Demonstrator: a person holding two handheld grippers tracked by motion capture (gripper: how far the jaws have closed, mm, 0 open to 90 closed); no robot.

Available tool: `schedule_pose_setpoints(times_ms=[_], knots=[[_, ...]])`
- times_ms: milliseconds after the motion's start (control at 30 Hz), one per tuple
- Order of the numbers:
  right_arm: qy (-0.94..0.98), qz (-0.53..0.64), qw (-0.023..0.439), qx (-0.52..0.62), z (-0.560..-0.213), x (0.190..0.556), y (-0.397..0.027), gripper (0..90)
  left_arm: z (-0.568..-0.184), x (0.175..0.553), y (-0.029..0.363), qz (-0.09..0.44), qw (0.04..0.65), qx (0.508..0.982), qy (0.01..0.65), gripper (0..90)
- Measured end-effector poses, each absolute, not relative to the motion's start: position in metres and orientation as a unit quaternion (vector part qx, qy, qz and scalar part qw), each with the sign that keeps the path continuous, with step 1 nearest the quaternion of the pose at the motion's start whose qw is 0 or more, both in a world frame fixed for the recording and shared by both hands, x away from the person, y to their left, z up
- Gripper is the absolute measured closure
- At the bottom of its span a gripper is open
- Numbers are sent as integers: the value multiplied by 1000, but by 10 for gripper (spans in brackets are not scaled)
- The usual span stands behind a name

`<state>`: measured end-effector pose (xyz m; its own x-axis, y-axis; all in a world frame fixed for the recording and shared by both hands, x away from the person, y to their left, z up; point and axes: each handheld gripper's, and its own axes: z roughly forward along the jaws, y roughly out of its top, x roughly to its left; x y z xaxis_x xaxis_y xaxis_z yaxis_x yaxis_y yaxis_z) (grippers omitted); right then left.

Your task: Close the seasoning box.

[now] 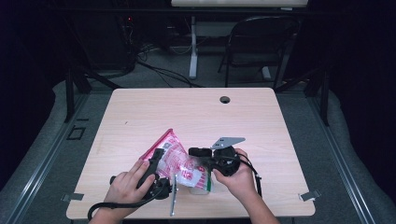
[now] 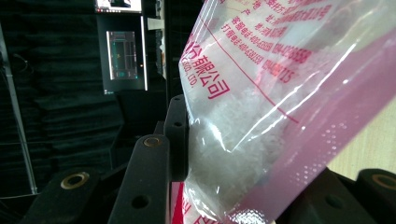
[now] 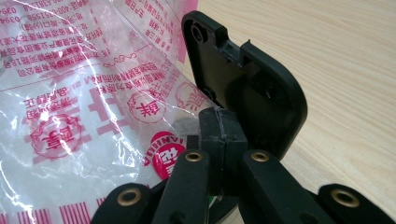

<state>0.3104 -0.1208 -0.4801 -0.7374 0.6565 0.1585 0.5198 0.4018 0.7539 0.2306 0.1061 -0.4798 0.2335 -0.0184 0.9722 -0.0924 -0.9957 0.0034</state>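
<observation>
Clear plastic bag (image 1: 180, 163) with pink-red print and a pink band along one edge, part-filled with white granules; Chinese characters, round seals and a barcode strip legible on the film in the right gripper view (image 3: 84, 126). Film crinkled, glossy, catching highlights. Granules heaped low against the film in the left gripper view (image 2: 261, 130), pink band running diagonally across.

Located on the near half of the light wooden table (image 1: 196, 112), between both hands; upper pink corner raised and pointing away toward the far left, lower end resting on the tabletop close to the near edge.

Left gripper (image 1: 156, 163) held in left hand (image 1: 126, 186), coming in from the near left, pointing up and away; jaws part-spread with the granule-filled bag between them, one black jaw pressed flat against the film, the other under the pink band. Pinching the bag.

Right gripper (image 1: 201, 154) held in right hand (image 1: 240, 177), lying roughly level and pointing left toward the bag; grey three-cornered plate (image 1: 228, 141) on top. Jaws pressed together at their tips, right at the bag's edge; whether film is caught between them cannot be told.
</observation>
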Motion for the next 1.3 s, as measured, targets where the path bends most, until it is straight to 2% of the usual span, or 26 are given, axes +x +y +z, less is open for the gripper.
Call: schedule_pose_setpoints(times_ms=[1300], knots=[[832,420,83,352,-478,310,-122,900,-474,228,103,625,30,779,-40,703]])
